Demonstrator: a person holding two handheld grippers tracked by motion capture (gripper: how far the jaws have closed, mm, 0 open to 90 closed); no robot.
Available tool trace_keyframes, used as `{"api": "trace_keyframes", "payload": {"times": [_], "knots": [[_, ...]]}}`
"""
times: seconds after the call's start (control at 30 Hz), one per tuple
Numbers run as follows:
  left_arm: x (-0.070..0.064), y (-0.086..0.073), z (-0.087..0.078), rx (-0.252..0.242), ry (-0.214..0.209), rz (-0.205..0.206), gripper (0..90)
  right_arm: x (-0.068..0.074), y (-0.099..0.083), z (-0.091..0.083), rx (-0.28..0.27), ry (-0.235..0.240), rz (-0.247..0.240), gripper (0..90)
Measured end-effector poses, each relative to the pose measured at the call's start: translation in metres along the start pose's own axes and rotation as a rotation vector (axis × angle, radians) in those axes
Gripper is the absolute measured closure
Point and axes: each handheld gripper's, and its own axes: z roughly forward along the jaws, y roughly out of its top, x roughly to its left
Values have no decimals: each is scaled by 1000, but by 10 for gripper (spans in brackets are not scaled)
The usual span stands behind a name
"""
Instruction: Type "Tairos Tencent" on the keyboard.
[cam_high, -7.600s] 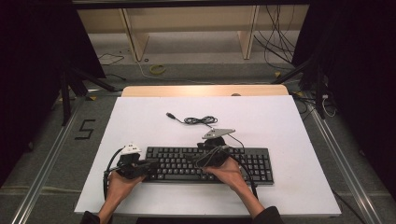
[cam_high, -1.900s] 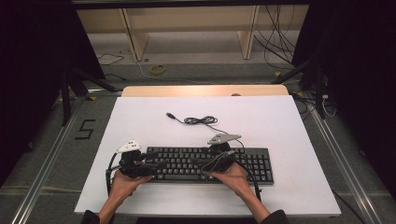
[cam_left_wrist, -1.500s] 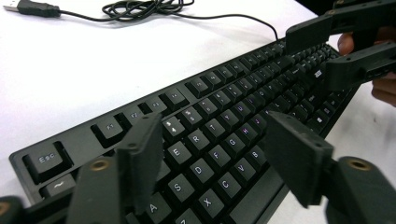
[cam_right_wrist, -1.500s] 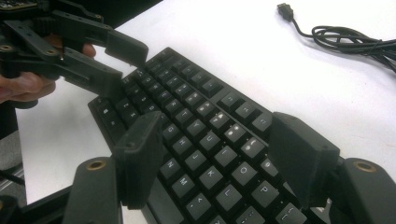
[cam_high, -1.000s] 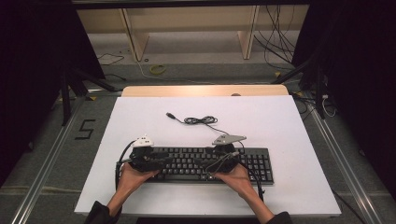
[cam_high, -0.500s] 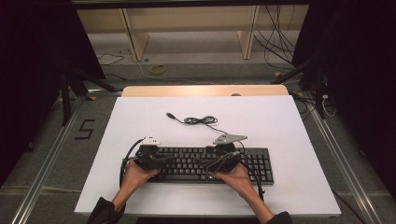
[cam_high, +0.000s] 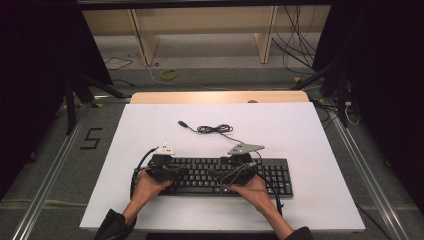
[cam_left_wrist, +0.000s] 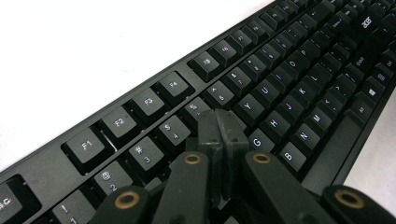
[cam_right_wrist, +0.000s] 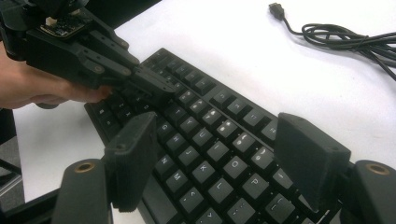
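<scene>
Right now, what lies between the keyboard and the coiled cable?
In the high view, bare white table separates the keyboard from the coiled cable.

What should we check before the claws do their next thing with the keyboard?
1. Left claw shut, tip over the letter keys of the keyboard: ok.
2. Right claw open, above the keys: ok.
3. Tip actually pressing a key: cannot tell.
4. Keyboard flat on the white table: ok.
5. Cable coiled behind the keyboard, away from both claws: ok.
6. Claws apart from each other: ok.
</scene>
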Motion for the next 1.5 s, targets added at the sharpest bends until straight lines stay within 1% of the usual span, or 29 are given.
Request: {"api": "trace_keyframes", "payload": {"times": [0.03,0.1,0.13,0.23,0.33,0.4,0.43,0.47,0.53,0.6,0.7,0.8,0.97,1.0,1.03,1.07,1.13,1.23,1.37,1.47,1.5], "knots": [[-1,0,0,0,4,-2,890,0,0,0,0,-1,-2,311],[-1,-1,3,13,5,9,891,0,0,0,2,-1,-1,312],[-1,-2,3,4,3,6,891,0,0,0,3,-1,-3,312],[-2,-2,3,7,10,18,892,0,0,0,2,-4,-2,313],[-2,-1,2,9,10,19,890,-1,0,1,3,-7,-4,316],[-2,-1,1,3,13,12,881,-1,0,1,5,-9,-5,317],[-1,-1,0,-7,5,2,835,-1,0,1,5,-9,-6,317],[-1,-1,-2,-15,-1,-2,817,-1,0,1,3,-9,-8,318],[-1,-1,-2,-19,1,-1,784,-1,0,1,2,-8,-7,320],[-1,-2,-3,-18,1,-11,735,-1,0,1,2,-11,-8,321],[-2,-1,-7,-53,-16,-16,685,-1,0,0,-1,-14,-8,332],[-4,0,-11,-88,-21,-13,585,-1,0,0,-2,-14,-11,350],[-5,-1,-16,-133,-46,-37,442,-2,-1,1,-1,-20,-14,402],[-4,-1,-17,-134,-49,-33,424,-3,-2,1,0,-23,-17,412],[-5,-1,-18,-138,-48,-35,409,-3,-2,2,2,-27,-16,420],[-4,-1,-19,-141,-50,-27,393,-3,-2,2,3,-29,-18,430],[-4,-1,-20,-158,-51,-35,365,-4,-2,3,5,-30,-20,450],[-3,-1,-22,-165,-50,-44,338,-4,-2,3,6,-39,-22,481],[-3,-2,-26,-180,-57,-51,324,-5,-3,3,15,-48,-21,521],[-3,-3,-29,-197,-58,-51,317,-6,-3,5,23,-53,-19,566],[-3,-4,-30,-199,-59,-57,315,-6,-3,5,28,-54,-22,584]]}}
